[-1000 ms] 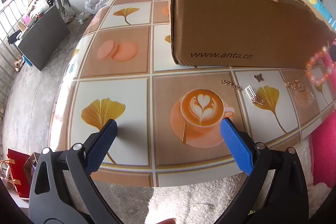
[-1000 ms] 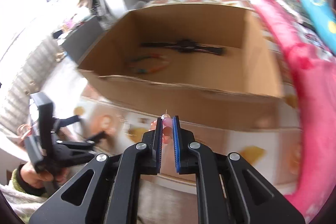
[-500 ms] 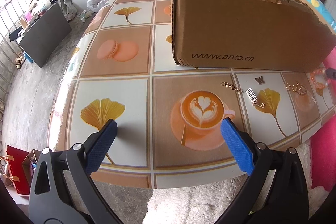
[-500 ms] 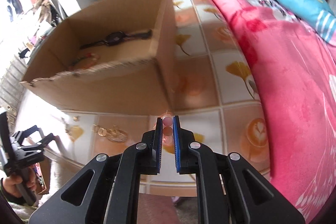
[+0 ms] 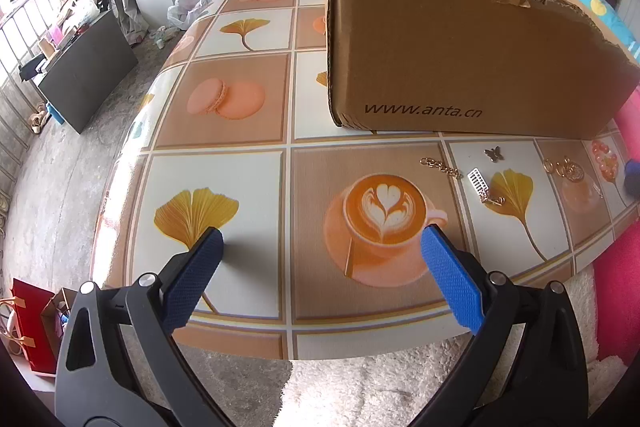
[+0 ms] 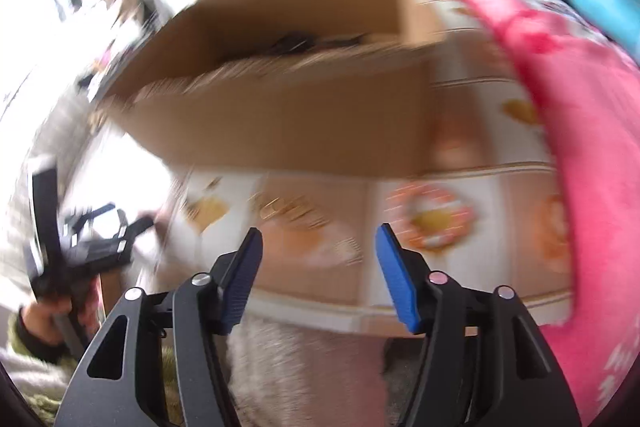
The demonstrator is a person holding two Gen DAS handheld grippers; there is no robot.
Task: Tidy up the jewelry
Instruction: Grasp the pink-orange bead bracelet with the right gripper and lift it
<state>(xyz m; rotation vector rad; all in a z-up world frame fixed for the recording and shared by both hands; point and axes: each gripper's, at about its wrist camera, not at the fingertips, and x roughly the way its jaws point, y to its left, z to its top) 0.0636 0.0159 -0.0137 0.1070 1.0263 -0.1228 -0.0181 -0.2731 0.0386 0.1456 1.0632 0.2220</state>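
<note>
A brown cardboard box (image 5: 440, 39) stands on the patterned table. In front of it lie a gold chain (image 5: 440, 166), a small butterfly charm (image 5: 493, 154), a silver comb charm (image 5: 479, 180), gold rings (image 5: 566, 169) and a pink bead bracelet (image 5: 605, 159). My left gripper (image 5: 320, 251) is open and empty above the table's near edge. My right gripper (image 6: 318, 259) is open and empty; the view is blurred. The pink bracelet (image 6: 432, 215) lies on the table just beyond it, and the box (image 6: 288, 107) holds a dark item.
A pink blanket (image 6: 580, 147) lies along the right of the table. A white fluffy rug (image 5: 400, 375) is below the table's front edge. The left gripper (image 6: 80, 247) shows in a hand at the left of the right wrist view.
My right gripper was shut on the pink bracelet; it has opened and the bracelet now lies on the table. The left gripper has stayed put.
</note>
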